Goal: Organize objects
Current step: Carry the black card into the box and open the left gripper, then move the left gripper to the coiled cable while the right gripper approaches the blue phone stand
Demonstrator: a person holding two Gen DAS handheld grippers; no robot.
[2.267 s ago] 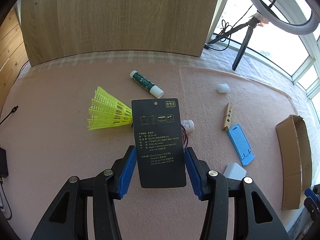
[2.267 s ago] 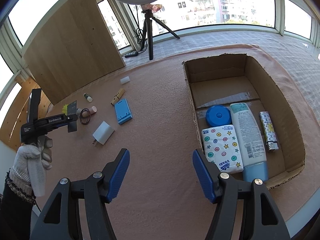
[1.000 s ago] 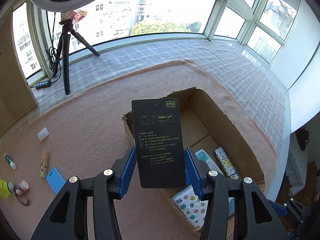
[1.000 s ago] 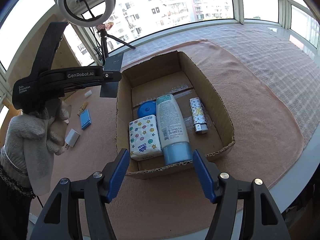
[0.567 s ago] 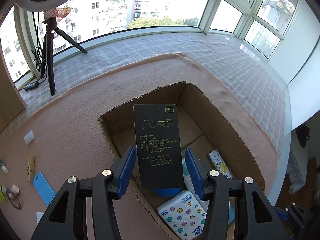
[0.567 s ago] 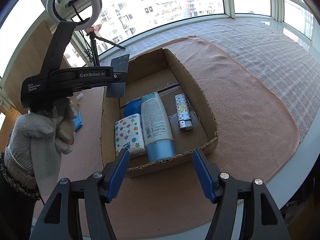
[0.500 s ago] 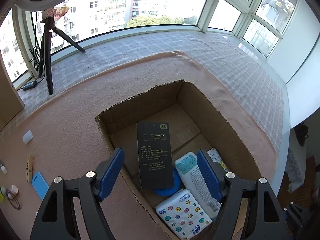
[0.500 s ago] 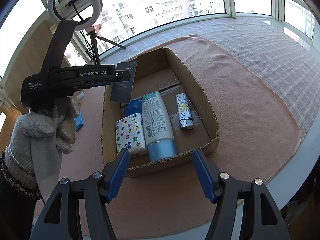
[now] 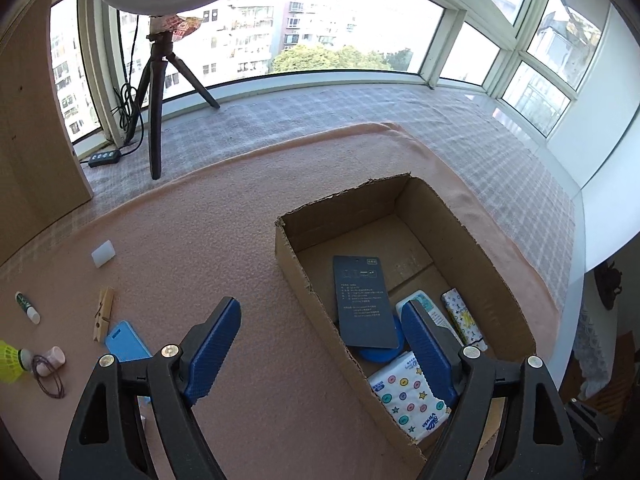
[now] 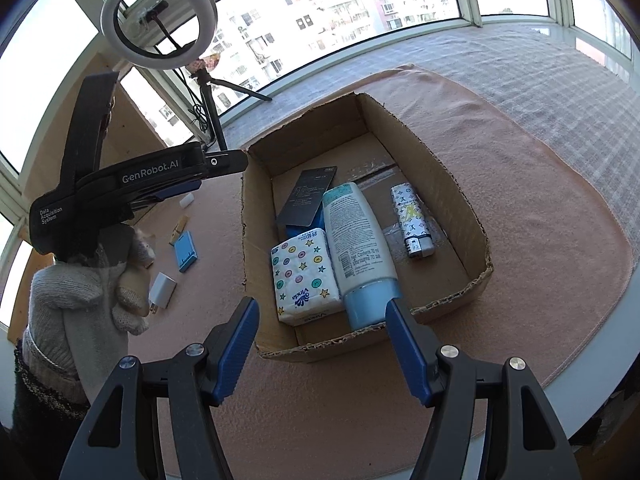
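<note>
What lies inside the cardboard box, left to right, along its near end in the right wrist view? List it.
Tissue pack → lotion bottle → patterned lighter, all inside the cardboard box.

Landmark: cardboard box (image 10: 460,204) on the cloth-covered table (image 10: 540,184). Inside the box, near end, three side by side: tissue pack (image 10: 304,276) leftmost, tube (image 10: 356,240) touching it in the middle, lighter (image 10: 412,220) right, apart from the tube. Card (image 10: 308,200) in the box behind the tissue pack, tilted, lower end over a round lid (image 9: 376,354), left of the tube's far end. Far end of box floor bare. Left of the box on the table: phone stand (image 10: 185,251), charger (image 10: 162,288) nearer, clothespin (image 10: 179,227) and small block (image 10: 187,200) farther. Further left still: glue stick (image 9: 27,307), shuttlecock (image 9: 10,361), hair tie (image 9: 48,376). Tripod (image 10: 212,108) beyond the box's far left corner.
</note>
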